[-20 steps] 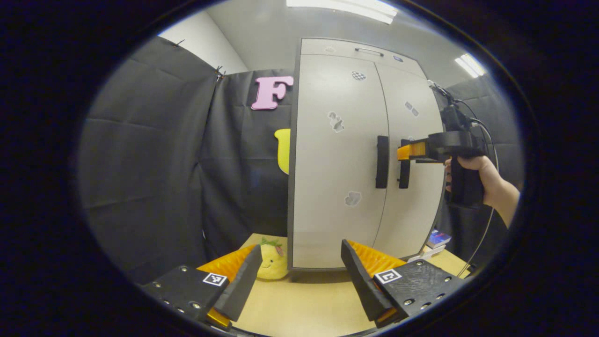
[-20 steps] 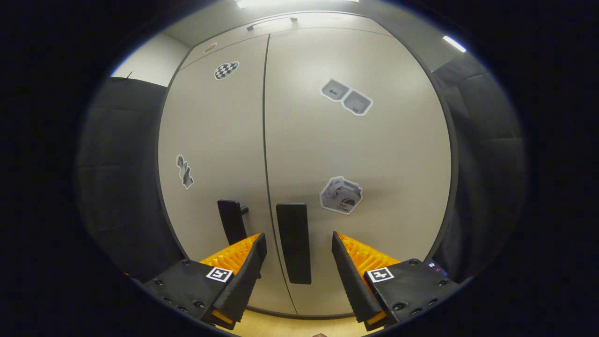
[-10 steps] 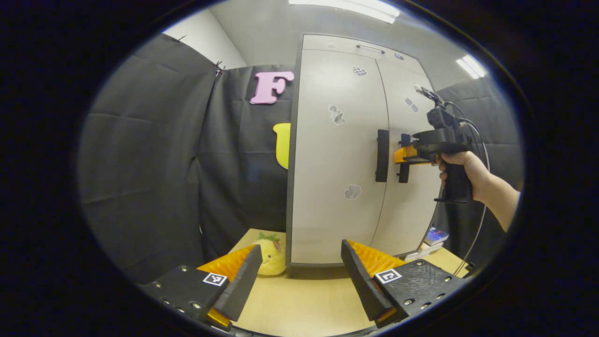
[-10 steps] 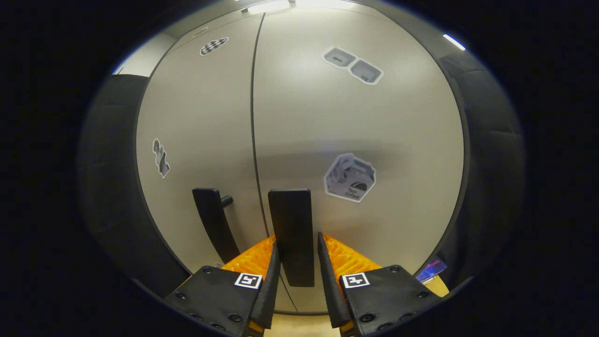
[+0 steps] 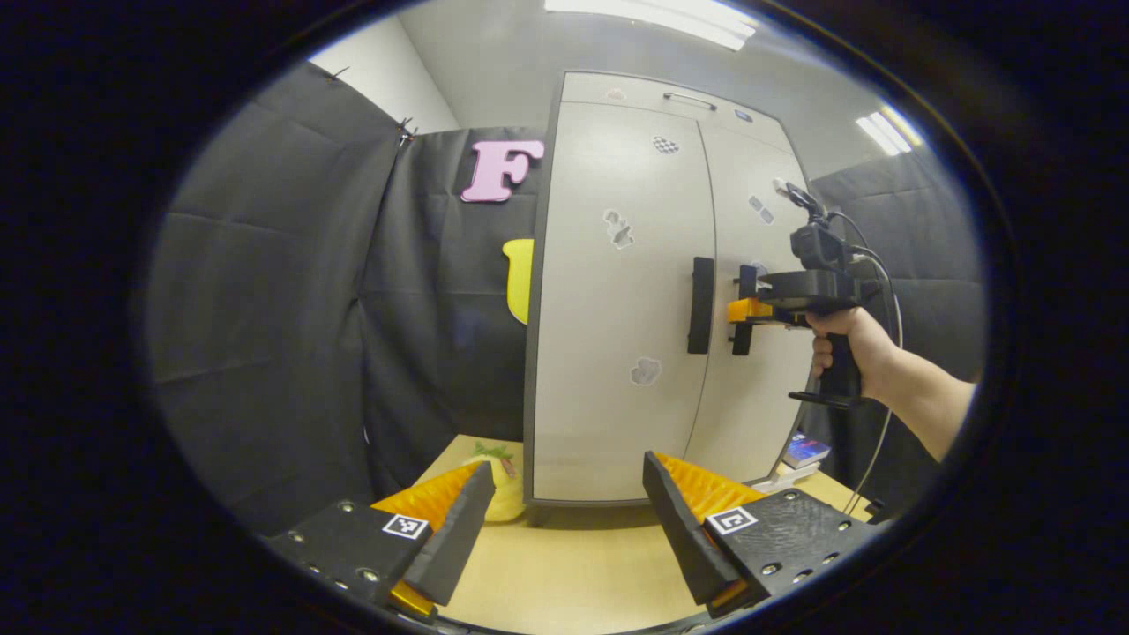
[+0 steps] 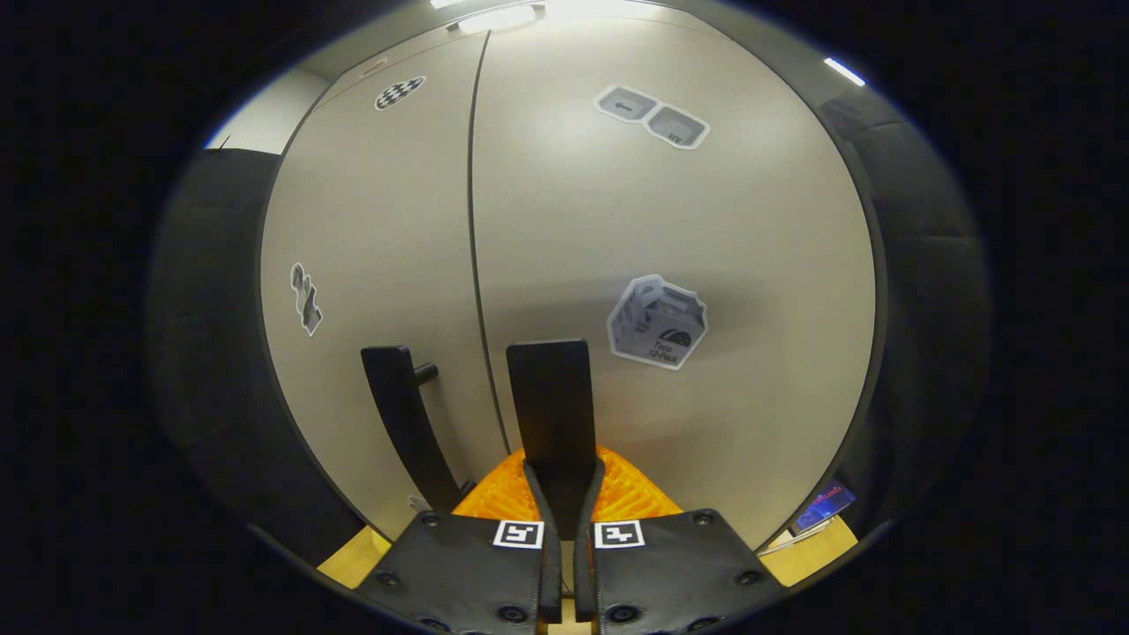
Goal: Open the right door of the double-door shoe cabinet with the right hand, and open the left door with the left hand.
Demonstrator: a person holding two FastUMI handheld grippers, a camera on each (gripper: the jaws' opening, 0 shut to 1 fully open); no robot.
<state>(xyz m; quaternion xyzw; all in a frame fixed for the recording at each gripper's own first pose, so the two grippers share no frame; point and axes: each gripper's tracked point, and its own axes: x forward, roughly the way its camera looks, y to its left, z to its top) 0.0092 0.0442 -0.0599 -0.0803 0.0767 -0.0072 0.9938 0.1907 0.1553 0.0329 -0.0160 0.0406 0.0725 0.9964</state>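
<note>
Up close at 6 o'clock in the right gripper view, the right gripper is clamped on the right door handle of the shoe cabinet; both doors look closed. The left gripper hangs spread wide over the table, cabinet standing beyond at 12 o'clock.

We count one shoe cabinet with two doors and two black handles, plus one smaller handle on top. We see two grippers, one plush toy, and five stickers.
</note>
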